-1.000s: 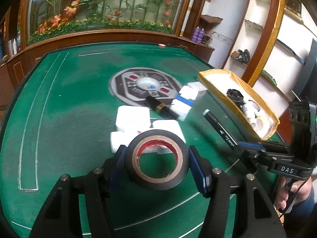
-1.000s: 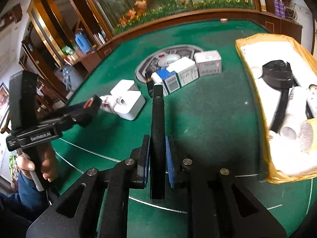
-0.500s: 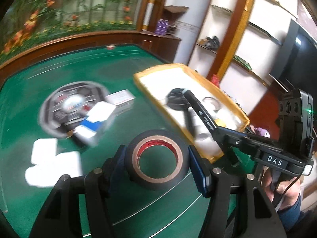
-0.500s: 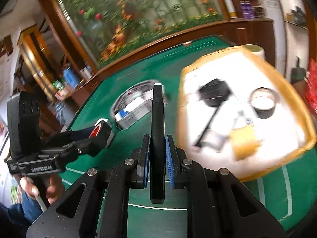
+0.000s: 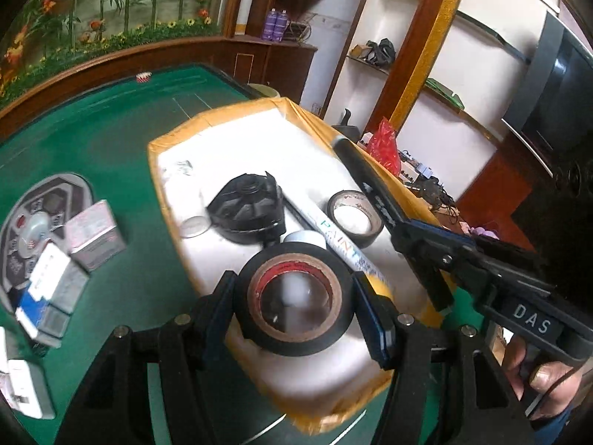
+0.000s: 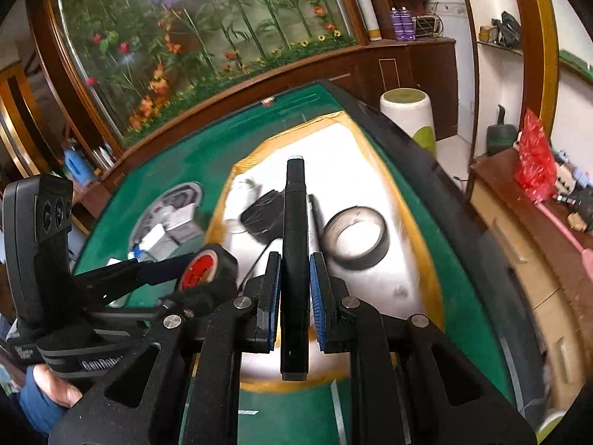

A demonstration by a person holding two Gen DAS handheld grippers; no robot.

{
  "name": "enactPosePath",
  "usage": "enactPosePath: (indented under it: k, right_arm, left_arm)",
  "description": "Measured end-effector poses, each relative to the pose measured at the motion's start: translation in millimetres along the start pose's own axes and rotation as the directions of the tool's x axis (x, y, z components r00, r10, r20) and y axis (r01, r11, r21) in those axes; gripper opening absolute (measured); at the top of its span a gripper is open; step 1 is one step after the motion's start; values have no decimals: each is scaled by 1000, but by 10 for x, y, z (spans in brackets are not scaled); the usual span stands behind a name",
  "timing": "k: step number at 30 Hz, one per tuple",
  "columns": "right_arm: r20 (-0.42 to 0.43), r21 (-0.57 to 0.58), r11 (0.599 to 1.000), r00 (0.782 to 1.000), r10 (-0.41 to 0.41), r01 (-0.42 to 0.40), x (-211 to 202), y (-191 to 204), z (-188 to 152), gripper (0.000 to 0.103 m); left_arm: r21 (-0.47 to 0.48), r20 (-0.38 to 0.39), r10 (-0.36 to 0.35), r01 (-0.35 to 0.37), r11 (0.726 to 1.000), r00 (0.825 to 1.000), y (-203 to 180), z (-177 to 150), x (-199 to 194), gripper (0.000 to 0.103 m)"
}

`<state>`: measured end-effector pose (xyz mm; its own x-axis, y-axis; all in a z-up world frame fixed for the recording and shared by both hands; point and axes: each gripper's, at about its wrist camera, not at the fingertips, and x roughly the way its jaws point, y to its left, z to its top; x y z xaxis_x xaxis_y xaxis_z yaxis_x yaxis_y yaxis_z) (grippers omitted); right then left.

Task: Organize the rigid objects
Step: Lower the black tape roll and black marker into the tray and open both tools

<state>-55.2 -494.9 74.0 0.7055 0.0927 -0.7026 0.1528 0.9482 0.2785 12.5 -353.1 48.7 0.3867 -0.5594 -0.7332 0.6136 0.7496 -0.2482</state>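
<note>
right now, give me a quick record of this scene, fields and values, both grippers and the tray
left gripper: shut on black tape roll, held over the tray
right gripper: shut on black marker, pointing over the tray
tray: yellow rim, white inside, on green table
in tray: second tape roll, paint pen, black round part
outside tray: small boxes on the table

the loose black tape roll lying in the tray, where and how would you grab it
The loose tape roll lies flat on the white floor of the tray, hole facing up, so come from straight above. Either pinch across its outer wall, or drop one finger into the hole and clamp the wall on its far side, away from the paint pen lying close against it.
</note>
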Motion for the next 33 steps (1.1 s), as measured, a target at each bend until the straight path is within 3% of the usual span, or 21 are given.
enactPosePath:
  k: [6,13,24,33]
  right_arm:
    - [-43,-2,998,997,-57,57,189,-112,36,14]
    - [-70,5,998,996,-63,64,337,-117,-26,14]
    - [-35,23,994,993,-110,111,403,-90,-84,14]
    - [-17,34,993,994,-111,112,362,-72,-126,14]
  left_arm:
    - [-14,-2,4,-4,1000,1000,-7,-51,126,62]
    - [10,37,16,-17,1000,999,-14,-87,99,62]
    - [109,103,81,-92,990,991,-153,-183,63,62]
    - [85,101,71,-80,993,992,-95,-161,69,62]
